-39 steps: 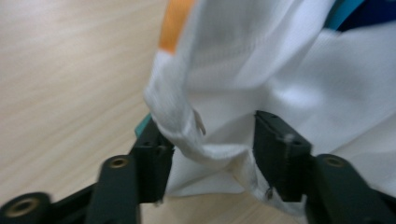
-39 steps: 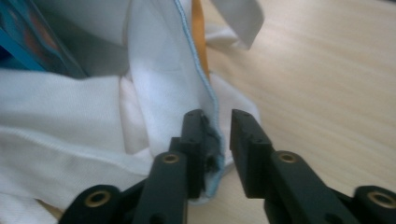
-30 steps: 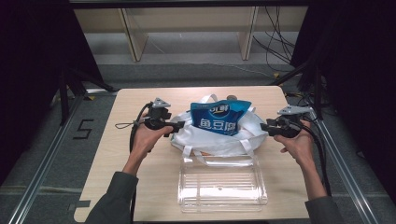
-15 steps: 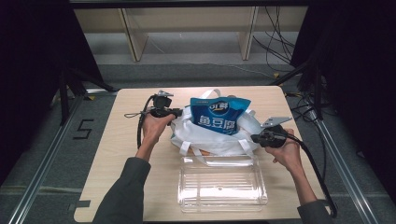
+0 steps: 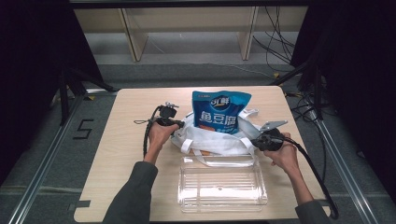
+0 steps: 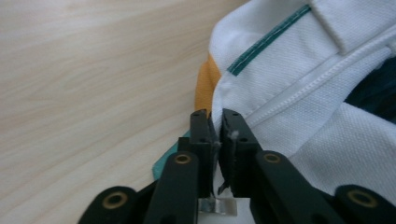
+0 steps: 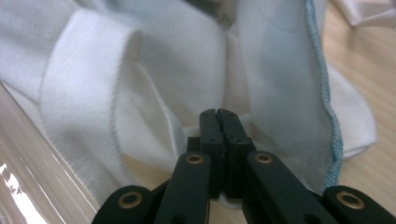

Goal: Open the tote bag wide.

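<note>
Both tongs are pinched on the white cloth bag (image 5: 219,137) mid-table: left tongs (image 6: 215,122) on its left edge, right tongs (image 7: 219,113) on the right fold. I'd pull evenly so the blue snack pouch (image 5: 218,111) stays upright.

You work at a light wooden table (image 5: 121,154) standing on grey floor (image 5: 42,154), where a black "5" (image 5: 82,129) is marked. Beyond it you face pale wooden shelving (image 5: 187,28), with dark cables (image 5: 280,28) trailing right and black surroundings on both sides.

Pouch (image 5: 220,111) in bag (image 5: 219,140), tray (image 5: 222,187) before it, on table (image 5: 126,112)
</note>
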`<move>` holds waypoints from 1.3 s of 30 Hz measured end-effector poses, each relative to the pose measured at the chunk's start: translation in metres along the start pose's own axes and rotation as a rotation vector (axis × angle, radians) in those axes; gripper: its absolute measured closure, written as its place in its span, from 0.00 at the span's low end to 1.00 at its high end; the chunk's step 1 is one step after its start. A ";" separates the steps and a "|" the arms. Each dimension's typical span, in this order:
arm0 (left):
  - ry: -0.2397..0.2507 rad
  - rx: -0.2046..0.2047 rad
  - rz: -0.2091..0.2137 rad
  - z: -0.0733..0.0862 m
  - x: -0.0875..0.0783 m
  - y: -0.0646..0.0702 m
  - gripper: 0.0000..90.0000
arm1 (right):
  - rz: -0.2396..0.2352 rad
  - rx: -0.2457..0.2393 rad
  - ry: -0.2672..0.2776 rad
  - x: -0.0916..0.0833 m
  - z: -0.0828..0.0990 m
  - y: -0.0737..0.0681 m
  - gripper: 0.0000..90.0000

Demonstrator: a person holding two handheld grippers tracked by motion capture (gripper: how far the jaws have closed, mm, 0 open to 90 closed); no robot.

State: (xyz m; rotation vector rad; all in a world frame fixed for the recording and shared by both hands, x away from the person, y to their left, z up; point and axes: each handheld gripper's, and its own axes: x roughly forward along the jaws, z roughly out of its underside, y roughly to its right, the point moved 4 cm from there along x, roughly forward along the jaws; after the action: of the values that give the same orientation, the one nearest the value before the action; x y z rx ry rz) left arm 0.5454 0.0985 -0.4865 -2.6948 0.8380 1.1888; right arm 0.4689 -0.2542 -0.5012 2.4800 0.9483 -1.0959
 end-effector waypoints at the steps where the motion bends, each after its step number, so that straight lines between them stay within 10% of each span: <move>1: 0.000 0.000 0.000 0.000 0.000 0.000 0.80 | 0.000 0.000 0.000 0.000 0.000 0.000 0.96; 8: 0.036 0.054 0.003 -0.005 -0.038 0.005 0.44 | 0.023 -0.021 0.100 -0.041 -0.027 0.008 0.72; 16: 0.126 0.034 0.041 0.008 -0.088 0.019 0.29 | 0.009 -0.063 0.148 -0.089 -0.063 -0.001 0.51; 39: 0.169 0.024 0.082 0.125 -0.136 0.049 0.26 | 0.006 -0.170 0.175 -0.121 -0.109 -0.019 0.23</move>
State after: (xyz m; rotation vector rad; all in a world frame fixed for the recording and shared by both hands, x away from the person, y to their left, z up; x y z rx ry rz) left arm 0.3632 0.1530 -0.4708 -2.7964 0.9857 0.9683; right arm 0.4574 -0.2435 -0.3382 2.4659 1.0354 -0.7708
